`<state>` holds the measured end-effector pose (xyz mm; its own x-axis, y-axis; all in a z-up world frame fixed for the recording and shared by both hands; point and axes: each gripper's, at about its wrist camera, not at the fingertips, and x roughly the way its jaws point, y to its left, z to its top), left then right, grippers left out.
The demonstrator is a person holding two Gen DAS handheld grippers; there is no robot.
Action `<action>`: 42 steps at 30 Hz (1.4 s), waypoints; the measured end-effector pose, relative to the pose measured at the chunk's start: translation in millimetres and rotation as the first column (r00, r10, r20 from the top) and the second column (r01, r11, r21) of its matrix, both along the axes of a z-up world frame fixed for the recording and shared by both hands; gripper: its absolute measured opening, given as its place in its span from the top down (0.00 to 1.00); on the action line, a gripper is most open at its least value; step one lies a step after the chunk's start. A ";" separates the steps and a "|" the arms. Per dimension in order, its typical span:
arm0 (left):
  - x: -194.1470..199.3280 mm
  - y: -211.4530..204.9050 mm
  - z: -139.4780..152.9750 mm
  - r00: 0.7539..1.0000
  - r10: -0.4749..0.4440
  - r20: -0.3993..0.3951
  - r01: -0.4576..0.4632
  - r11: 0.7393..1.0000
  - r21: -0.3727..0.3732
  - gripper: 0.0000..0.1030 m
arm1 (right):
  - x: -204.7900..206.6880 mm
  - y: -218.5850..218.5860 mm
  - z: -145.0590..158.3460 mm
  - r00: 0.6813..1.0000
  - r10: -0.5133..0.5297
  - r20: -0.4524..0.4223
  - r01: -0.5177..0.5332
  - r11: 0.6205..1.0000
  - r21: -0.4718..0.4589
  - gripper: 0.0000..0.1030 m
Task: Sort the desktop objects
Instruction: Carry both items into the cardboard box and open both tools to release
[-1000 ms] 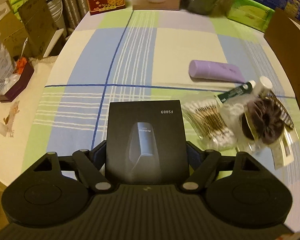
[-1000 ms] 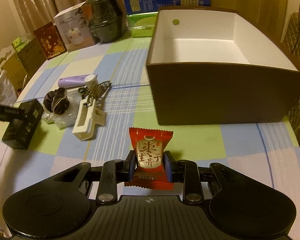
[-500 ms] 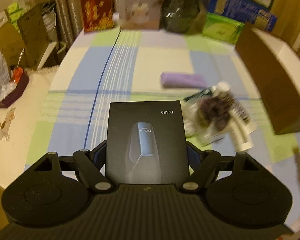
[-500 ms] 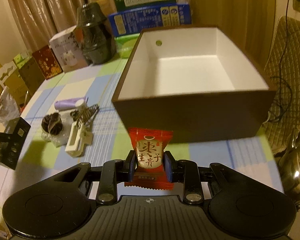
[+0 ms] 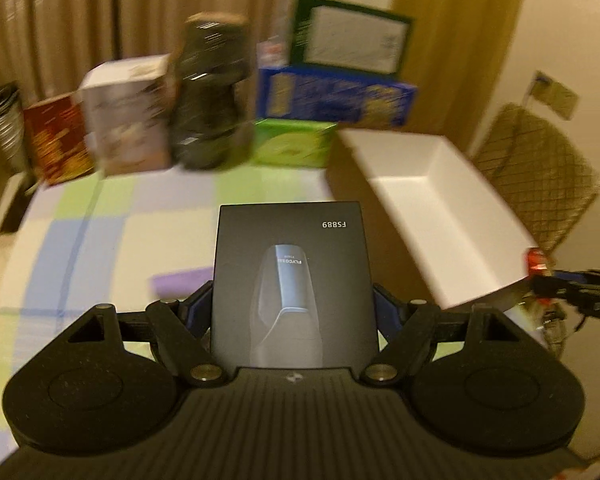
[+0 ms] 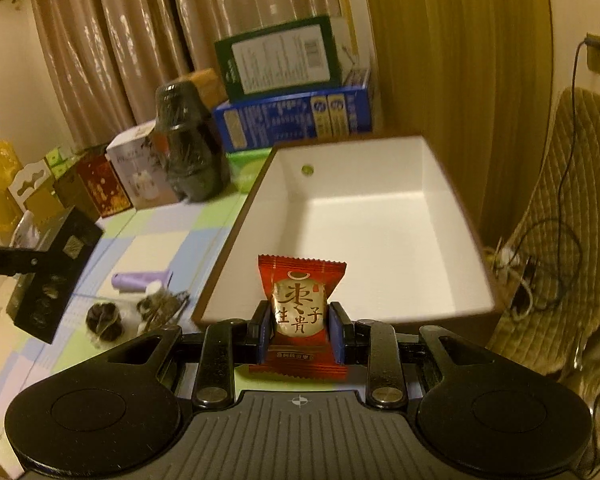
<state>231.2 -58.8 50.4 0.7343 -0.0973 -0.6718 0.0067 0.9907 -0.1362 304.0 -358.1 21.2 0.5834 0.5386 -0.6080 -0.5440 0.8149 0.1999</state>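
A black carton (image 5: 294, 288) marked FS889 is being held between the fingers of the left gripper (image 5: 294, 310), well above the counter (image 5: 100, 216), its printed face turned up toward the camera. In the right wrist view the same carton (image 6: 52, 276) is being seen at the left edge, lifted clear of the checked cloth. A red candy packet (image 6: 300, 312) is being clamped upright between the blue-padded fingers of the right gripper (image 6: 300, 330), just before the near rim of the brown box (image 6: 372, 216). The box, white inside, is being shown open-topped on the right part of the counter, with nothing visible on its floor. In the left wrist view the right gripper (image 5: 540, 276) with its red packet is being seen beside the box's near corner. On the cloth to the left of the box, a purple tube (image 6: 140, 281), a dark scrunchie (image 6: 104, 320) and a blurred heap of small items (image 6: 160, 306) are being left lying close together. Along the far edge, a dark wrapped bottle (image 6: 188, 152), a blue box (image 6: 296, 120) and a green box (image 6: 278, 56) are being kept standing before the curtains.
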 end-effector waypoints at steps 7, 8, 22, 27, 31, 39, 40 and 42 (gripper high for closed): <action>52.4 -70.4 13.8 0.992 -0.120 0.040 0.122 0.992 -0.043 0.27 | 38.9 -13.5 4.9 1.000 0.001 0.025 -0.002 1.000 0.008 0.74; 59.4 -77.0 12.9 0.991 -0.131 0.034 0.133 0.990 -0.050 0.27 | 43.1 -15.1 4.9 1.000 0.004 0.027 -0.004 1.000 0.006 0.74; 140.2 -152.1 -22.3 0.990 -0.100 -0.094 0.094 0.993 -0.067 0.26 | 106.6 -20.6 -19.1 0.999 0.042 -0.028 -0.044 0.994 -0.096 0.74; 158.8 -161.7 -40.5 0.986 -0.071 -0.150 0.063 0.996 -0.058 0.26 | 125.2 -16.5 -32.6 0.996 0.045 -0.082 -0.055 0.992 -0.117 0.74; 168.1 -166.2 -54.2 0.981 -0.052 -0.185 0.046 0.998 -0.037 0.26 | 132.2 -10.8 -39.2 0.994 0.052 -0.099 -0.066 0.987 -0.150 0.74; 182.1 -173.8 -74.7 0.971 -0.031 -0.236 0.031 1.000 -0.003 0.26 | 141.6 -4.0 -48.7 0.992 0.075 -0.097 -0.094 0.975 -0.203 0.74; 183.5 -174.5 -77.0 0.970 -0.031 -0.242 0.031 1.000 -0.005 0.26 | 142.8 -3.7 -49.7 0.992 0.078 -0.098 -0.097 0.973 -0.207 0.74; 185.7 -176.0 -80.6 0.968 -0.030 -0.251 0.032 0.999 0.003 0.26 | 144.9 -2.7 -52.0 0.992 0.082 -0.101 -0.102 0.971 -0.217 0.74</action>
<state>416.8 -234.8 -30.2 0.5391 -0.1122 -0.8347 0.0036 0.9914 -0.1309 448.9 -360.8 -30.8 0.4745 0.4337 -0.7660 -0.6070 0.7915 0.0721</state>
